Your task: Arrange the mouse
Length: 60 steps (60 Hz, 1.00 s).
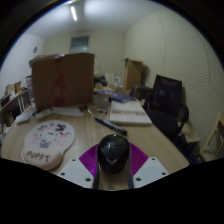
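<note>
A black computer mouse (112,150) sits between my gripper's (112,162) two fingers, whose purple pads (88,158) flank it on both sides. Both fingers press against the mouse's sides, and it looks held just above the wooden table (85,128). A round pinkish mouse mat (47,143) with a printed pattern lies on the table to the left of the fingers.
A large cardboard box (62,80) stands at the back of the table. White papers (128,112) and a dark pen-like thing (105,124) lie beyond the fingers. A black office chair (165,100) stands at the right. Clutter sits at the far left.
</note>
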Each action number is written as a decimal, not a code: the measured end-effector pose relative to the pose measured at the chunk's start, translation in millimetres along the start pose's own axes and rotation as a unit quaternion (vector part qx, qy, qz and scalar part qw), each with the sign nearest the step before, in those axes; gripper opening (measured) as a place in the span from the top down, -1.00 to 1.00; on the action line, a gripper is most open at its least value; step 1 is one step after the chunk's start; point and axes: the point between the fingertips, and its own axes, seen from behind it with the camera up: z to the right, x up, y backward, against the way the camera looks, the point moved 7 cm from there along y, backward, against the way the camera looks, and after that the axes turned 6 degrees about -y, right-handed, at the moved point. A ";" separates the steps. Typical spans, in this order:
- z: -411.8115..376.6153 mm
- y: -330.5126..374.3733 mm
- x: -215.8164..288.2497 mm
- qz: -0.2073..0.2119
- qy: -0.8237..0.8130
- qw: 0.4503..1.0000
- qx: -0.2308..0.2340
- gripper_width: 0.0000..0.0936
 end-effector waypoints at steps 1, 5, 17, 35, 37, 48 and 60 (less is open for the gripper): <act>-3.7 5.0 6.1 0.006 0.002 1.000 0.004 0.17; -31.5 27.6 40.4 0.035 -0.014 0.999 0.037 0.18; -160.5 57.1 117.0 0.073 0.037 0.988 0.132 0.18; -224.0 -26.3 16.7 -0.078 0.076 0.981 0.162 0.17; -220.7 -33.9 6.4 -0.092 0.075 0.980 0.158 0.17; -214.9 -40.5 -6.1 -0.113 0.056 0.978 0.167 -0.22; -205.2 0.7 -3.4 -0.105 0.046 0.974 0.194 -0.80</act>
